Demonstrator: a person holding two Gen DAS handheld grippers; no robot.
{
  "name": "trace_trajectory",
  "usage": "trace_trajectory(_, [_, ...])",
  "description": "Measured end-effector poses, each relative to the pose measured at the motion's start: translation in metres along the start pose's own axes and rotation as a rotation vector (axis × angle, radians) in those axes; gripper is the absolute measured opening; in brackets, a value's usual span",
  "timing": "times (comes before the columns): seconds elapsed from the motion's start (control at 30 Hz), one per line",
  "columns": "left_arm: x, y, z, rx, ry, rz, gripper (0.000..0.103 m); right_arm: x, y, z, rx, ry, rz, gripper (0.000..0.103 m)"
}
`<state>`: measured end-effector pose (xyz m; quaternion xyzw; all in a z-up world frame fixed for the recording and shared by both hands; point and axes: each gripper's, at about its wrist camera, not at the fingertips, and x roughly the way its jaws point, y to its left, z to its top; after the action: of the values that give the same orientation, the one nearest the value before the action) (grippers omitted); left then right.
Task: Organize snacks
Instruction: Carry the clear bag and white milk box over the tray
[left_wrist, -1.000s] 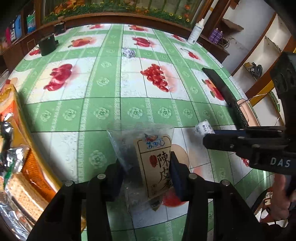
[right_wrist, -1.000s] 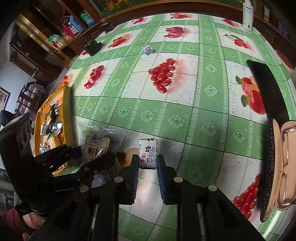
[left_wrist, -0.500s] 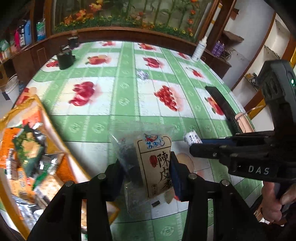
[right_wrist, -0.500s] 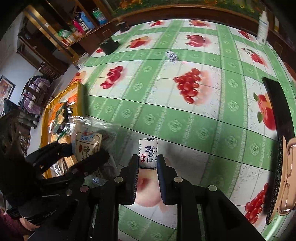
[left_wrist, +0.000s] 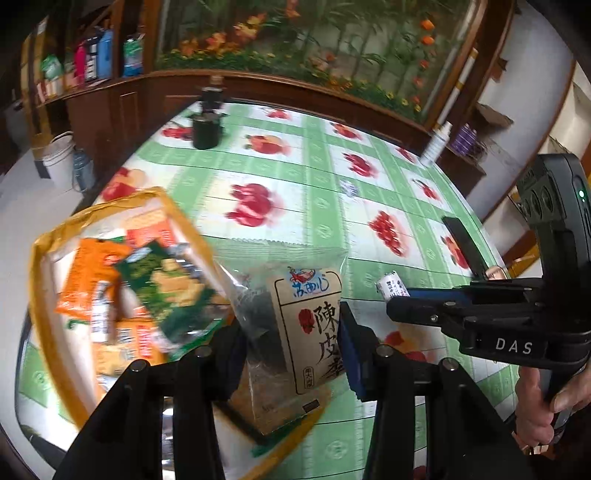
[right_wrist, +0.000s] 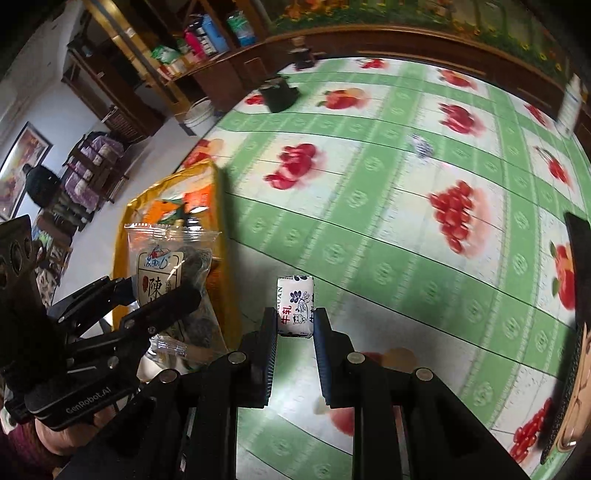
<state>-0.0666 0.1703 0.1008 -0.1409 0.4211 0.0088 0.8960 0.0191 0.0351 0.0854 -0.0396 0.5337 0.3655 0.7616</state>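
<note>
Over the table's left edge, the left gripper (left_wrist: 291, 332) clamps the dried-peel packet (left_wrist: 295, 321) upright, beside the yellow snack box (left_wrist: 48, 236); the right gripper (right_wrist: 294, 325), farther off, pinches a milk candy (right_wrist: 294, 310).

On the desk (left_wrist: 321, 229), the snack tray (left_wrist: 44, 258) lies at the left edge with packets inside. The left tool (left_wrist: 291, 332) holds a plum packet (left_wrist: 310, 325) just right of the tray. The right tool (right_wrist: 295, 325), further right, holds a small candy (right_wrist: 295, 310) above the desk.
</note>
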Motion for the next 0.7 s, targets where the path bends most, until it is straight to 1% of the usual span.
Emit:
trace_trajectory(0.43, [-0.029,0.071,-0.005,-0.110,-0.041,0.082,0.044,0.028,0.060,0.013,-0.095,0.025,0.053,0.021])
trace_trajectory(0.7, [-0.033,0.111,-0.004,-0.174,-0.047,0.119,0.044,0.049,0.097,0.012,-0.169,0.066,0.073,0.021])
